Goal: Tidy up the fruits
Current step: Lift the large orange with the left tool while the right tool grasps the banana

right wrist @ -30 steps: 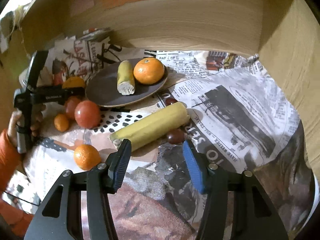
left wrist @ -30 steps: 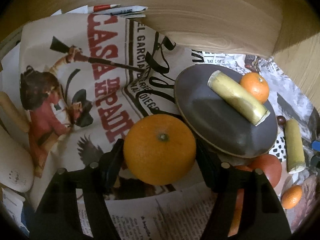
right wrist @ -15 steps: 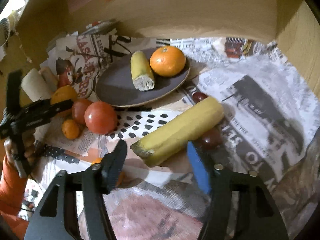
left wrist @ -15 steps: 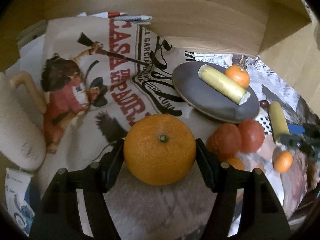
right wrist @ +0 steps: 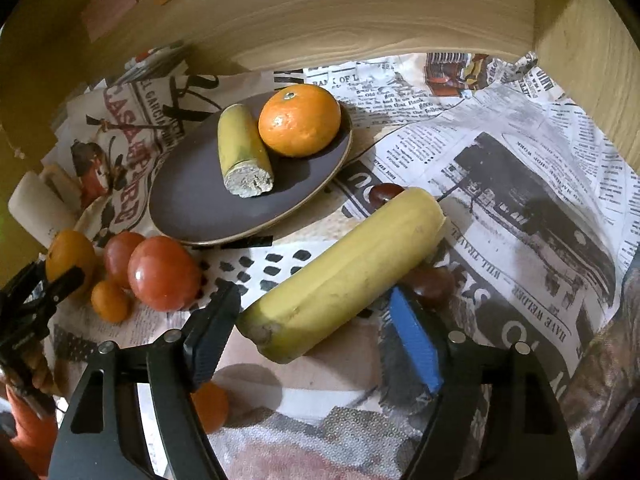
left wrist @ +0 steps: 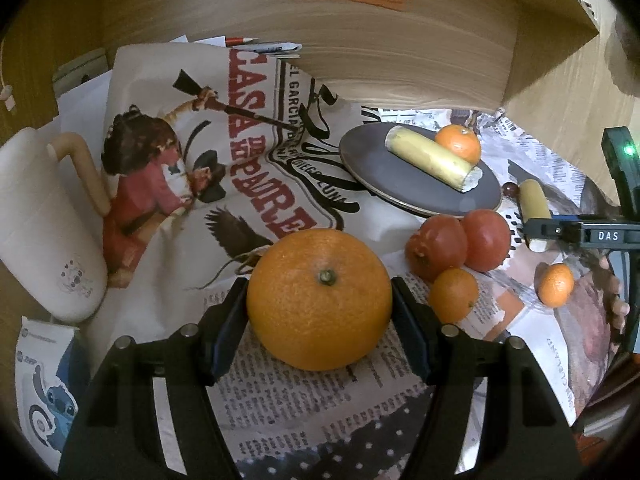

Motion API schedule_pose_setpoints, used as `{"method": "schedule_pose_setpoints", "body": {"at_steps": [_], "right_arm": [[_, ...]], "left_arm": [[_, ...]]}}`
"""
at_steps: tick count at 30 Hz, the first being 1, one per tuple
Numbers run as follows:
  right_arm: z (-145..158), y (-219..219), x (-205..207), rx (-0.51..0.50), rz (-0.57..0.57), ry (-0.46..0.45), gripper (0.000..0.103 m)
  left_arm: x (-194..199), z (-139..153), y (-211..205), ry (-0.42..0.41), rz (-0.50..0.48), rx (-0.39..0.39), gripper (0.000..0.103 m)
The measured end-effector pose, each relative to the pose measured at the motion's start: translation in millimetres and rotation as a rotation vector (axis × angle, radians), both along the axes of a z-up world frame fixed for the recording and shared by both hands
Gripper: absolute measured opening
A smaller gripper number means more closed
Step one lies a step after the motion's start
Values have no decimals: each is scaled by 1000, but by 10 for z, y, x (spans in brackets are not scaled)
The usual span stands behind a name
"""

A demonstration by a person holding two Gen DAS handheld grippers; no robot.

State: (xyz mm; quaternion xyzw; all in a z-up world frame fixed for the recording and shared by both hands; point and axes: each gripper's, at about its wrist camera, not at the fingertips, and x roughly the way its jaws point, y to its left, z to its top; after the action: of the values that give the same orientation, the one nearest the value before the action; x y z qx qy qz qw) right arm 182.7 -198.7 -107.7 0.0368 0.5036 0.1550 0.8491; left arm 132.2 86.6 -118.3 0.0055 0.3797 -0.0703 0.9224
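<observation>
My left gripper (left wrist: 318,332) is shut on a large orange (left wrist: 319,300) and holds it above the newspaper. A dark plate (right wrist: 208,200) holds a cut banana piece (right wrist: 242,152) and a mandarin (right wrist: 300,120); the plate also shows in the left wrist view (left wrist: 400,180). My right gripper (right wrist: 316,332) is open, its jaws on either side of the near end of a long banana piece (right wrist: 344,272) lying on the newspaper. Two tomatoes (right wrist: 160,272) and small mandarins (right wrist: 108,300) lie left of it.
A wooden wall (right wrist: 320,12) stands behind the plate and at the right. A cream jug (left wrist: 44,220) lies at the left. Dark grapes (right wrist: 384,194) sit by the long banana. A small mandarin (right wrist: 210,406) lies under my right gripper.
My left gripper has pulled back and up with the orange, away from the plate. My right gripper has moved forward so its jaws now flank the long banana's end.
</observation>
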Motion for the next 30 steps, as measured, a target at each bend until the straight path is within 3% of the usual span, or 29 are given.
{"method": "schedule_pose_setpoints", "body": {"at_steps": [4,8,16,20,22,30], "right_arm": [[57,-22,-58,-17,28,-8,48],[117,-47,-172,-49,79,-22,36],[193,-59,-372,-141,161,-21,34],[174,-55,-261,-113,147,12,38],[131,-41,-166,-103,135,26,45],[-13,45,113,-64,106,46,46]], "left_arm": [[4,15,-26,0,-9,-10,68],[31,39,-76,-8,-15,-8,68],[66,115,-208,-32,-40,-9,68],[74,146,-259,-37,-46,-5,68],[78,165,-274,-42,-49,-4,68],[95,235,-300,-64,-41,20,68]]}}
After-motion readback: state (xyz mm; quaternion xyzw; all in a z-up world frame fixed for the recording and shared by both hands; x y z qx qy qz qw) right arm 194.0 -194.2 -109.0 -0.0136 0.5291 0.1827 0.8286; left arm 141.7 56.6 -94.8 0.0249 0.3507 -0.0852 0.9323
